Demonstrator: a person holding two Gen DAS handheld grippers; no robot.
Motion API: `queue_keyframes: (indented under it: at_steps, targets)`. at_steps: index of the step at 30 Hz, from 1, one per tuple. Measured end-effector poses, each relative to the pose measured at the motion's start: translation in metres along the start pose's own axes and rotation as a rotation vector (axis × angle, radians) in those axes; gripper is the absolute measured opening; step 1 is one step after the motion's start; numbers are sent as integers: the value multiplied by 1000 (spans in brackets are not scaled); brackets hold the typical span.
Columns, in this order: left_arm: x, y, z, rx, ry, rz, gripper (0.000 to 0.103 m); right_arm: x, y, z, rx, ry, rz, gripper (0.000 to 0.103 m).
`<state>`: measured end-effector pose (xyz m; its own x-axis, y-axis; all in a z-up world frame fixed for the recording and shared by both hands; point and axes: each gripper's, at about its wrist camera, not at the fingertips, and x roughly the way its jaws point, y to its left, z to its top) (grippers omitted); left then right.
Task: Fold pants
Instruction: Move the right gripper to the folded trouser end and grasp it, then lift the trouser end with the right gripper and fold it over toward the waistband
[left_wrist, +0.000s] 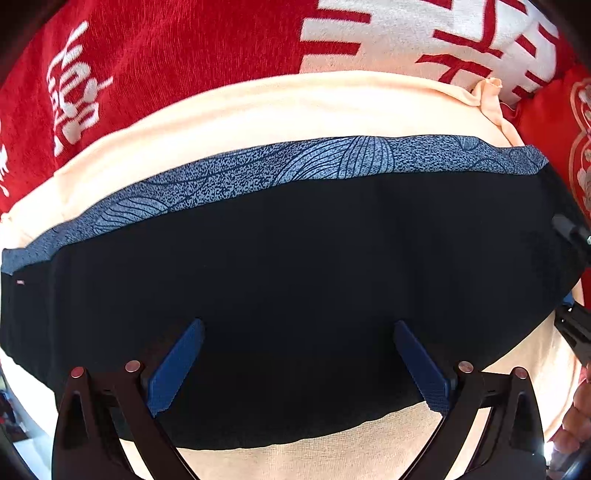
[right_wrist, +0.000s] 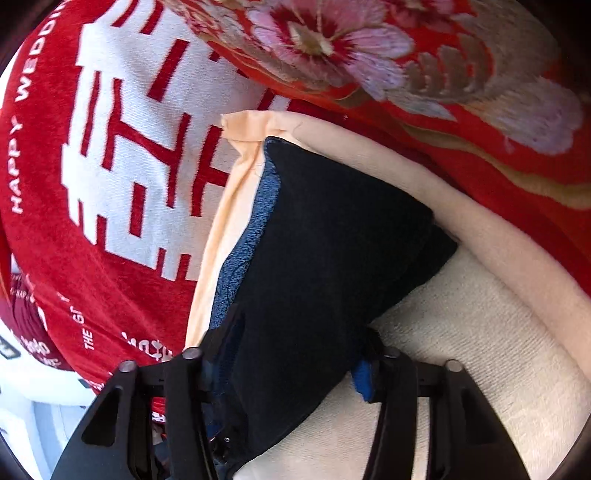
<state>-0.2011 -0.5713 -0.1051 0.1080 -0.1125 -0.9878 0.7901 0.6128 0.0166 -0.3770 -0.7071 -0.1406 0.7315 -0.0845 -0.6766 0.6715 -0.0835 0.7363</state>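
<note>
The left gripper hangs with jaws wide over the black pants. The right gripper maybe pinches them, low in frame. Pull edges even.

A cream terry towel is spread as the work surface, with a peach cloth lying along its far edge and ending in a raw corner. Behind them lies a red towel woven with a large white double-happiness character and the words "HAPPY WEDDING", and past it, in the right wrist view, a red quilt embroidered with pink flowers and grey leaves. Light is bright and even, and a pale, indistinct area shows at the lower left of the right wrist view.
</note>
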Motion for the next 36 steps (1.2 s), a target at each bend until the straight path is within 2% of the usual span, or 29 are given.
queue_keyframes:
  at_steps: [1, 2, 3, 4, 7, 8, 11, 12, 14, 15, 18, 21, 25, 27, 30, 33, 36]
  targets:
    - [-2, 2, 2, -4, 2, 7, 99, -3, 2, 0, -3, 8, 10, 16]
    - [-8, 3, 4, 0, -15, 20, 91, -7, 6, 0, -21, 6, 10, 15]
    - [-14, 4, 6, 10, -28, 20, 77, -11, 10, -2, -45, 4, 12, 14]
    - [-21, 4, 8, 25, -45, 12, 75, -16, 19, -3, -86, 3, 15, 14]
    - [-40, 2, 12, 76, -135, -5, 75, -29, 51, -11, -213, -4, 28, 14]
    - [-40, 0, 13, 91, -142, -11, 75, -31, 59, -13, -239, -6, 28, 14]
    - [-13, -14, 9, 112, -81, -75, 75, -33, 82, -22, -315, -5, 13, 14]
    - [-5, -17, 6, 103, -82, -69, 75, -32, 88, -26, -338, 0, 4, 14]
    - [-2, -20, -4, 90, -150, -68, 76, -31, 104, -34, -398, -9, -10, 14]
    - [-3, -19, -5, 88, -157, -71, 76, -31, 110, -36, -419, -12, -13, 14]
    - [-3, -9, -5, 80, -148, -117, 76, -29, 130, -47, -492, -14, -38, 14]
    - [-4, -1, -9, 116, -159, -152, 77, -27, 150, -64, -572, -24, -81, 14]
    - [-10, 16, -11, 133, -137, -235, 80, -19, 181, -93, -682, -34, -139, 14]
    - [-17, 37, -13, 108, -114, -266, 80, -13, 198, -112, -752, -32, -177, 14]
    - [-29, 86, -21, 72, -123, -249, 80, 8, 222, -147, -856, -19, -228, 14]
    - [-37, 149, -31, 29, -121, -200, 80, 45, 239, -188, -934, 29, -294, 18]
    - [-40, 215, -43, -21, -119, -108, 80, 92, 247, -236, -998, 116, -357, 25]
